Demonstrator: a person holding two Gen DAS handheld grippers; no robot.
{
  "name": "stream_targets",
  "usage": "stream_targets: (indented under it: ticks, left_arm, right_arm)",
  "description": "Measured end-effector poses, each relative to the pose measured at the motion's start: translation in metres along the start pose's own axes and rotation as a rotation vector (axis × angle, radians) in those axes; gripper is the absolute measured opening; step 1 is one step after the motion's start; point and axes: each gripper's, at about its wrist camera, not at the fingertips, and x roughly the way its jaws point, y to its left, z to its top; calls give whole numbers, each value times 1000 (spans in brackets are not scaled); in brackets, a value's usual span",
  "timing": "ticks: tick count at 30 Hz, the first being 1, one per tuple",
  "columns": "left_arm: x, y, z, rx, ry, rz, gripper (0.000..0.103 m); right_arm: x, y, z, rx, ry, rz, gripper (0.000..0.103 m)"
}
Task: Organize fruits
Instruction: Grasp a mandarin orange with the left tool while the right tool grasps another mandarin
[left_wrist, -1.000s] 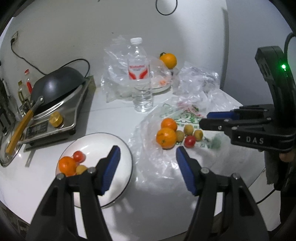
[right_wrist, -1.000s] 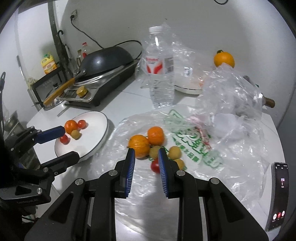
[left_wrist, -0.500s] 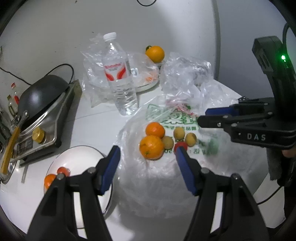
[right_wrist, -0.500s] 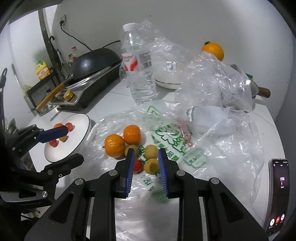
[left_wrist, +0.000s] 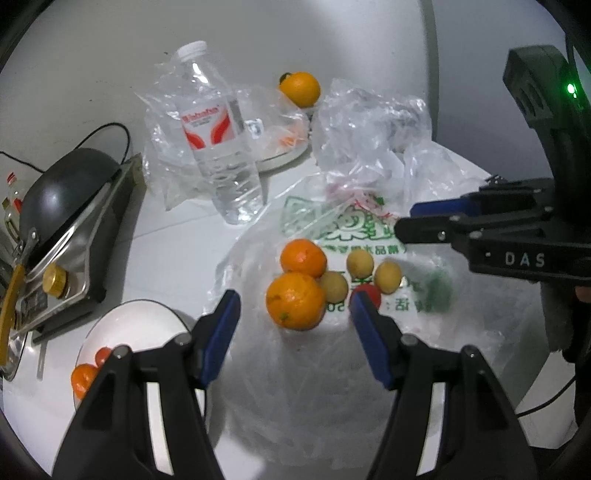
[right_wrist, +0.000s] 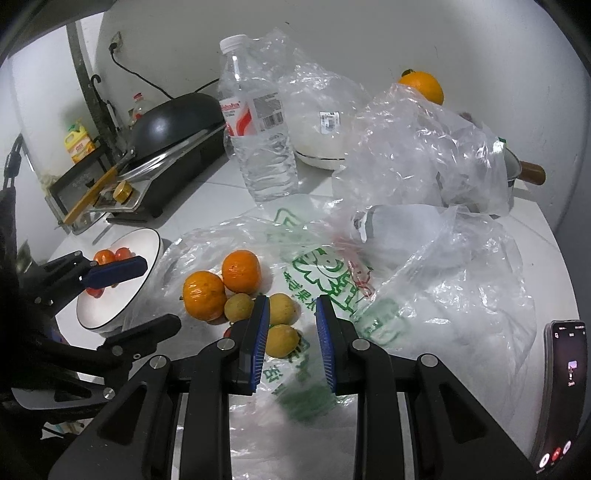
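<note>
Two oranges (left_wrist: 295, 300) (left_wrist: 303, 257), three small yellow fruits (left_wrist: 359, 263) and a red tomato (left_wrist: 370, 295) lie in a heap on a flat clear plastic bag (left_wrist: 332, 354). My left gripper (left_wrist: 295, 325) is open, its blue pads either side of the near orange, just short of it. My right gripper (right_wrist: 290, 334) is open and empty, hovering above the bag by the yellow fruits (right_wrist: 282, 339). A white plate (right_wrist: 110, 302) at the left holds an orange (left_wrist: 83, 378) and small tomatoes (right_wrist: 122, 254).
A water bottle (left_wrist: 218, 144) stands behind the bag. A black wok on a cooker (left_wrist: 62, 206) is at the left. Crumpled bags (right_wrist: 424, 147), a bowl (right_wrist: 321, 157) and another orange (left_wrist: 300, 88) lie at the back. A phone (right_wrist: 561, 391) lies at the right edge.
Both grippers have moved right and closer to the fruit heap on the bag. The plate has slid toward the left edge of both views. The right jaws have opened a little.
</note>
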Motion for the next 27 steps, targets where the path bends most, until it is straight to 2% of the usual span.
stream_targets:
  ticks: [15, 20, 27]
  left_arm:
    - [40, 3, 5, 41, 54, -17, 63]
    - [48, 7, 2, 45, 71, -57, 47]
    - [39, 12, -1, 30, 43, -107, 46]
  right_arm:
    - [16, -7, 8, 10, 16, 1, 27]
    - [23, -3, 14, 5, 26, 0, 27]
    - [36, 14, 22, -20, 43, 10, 27]
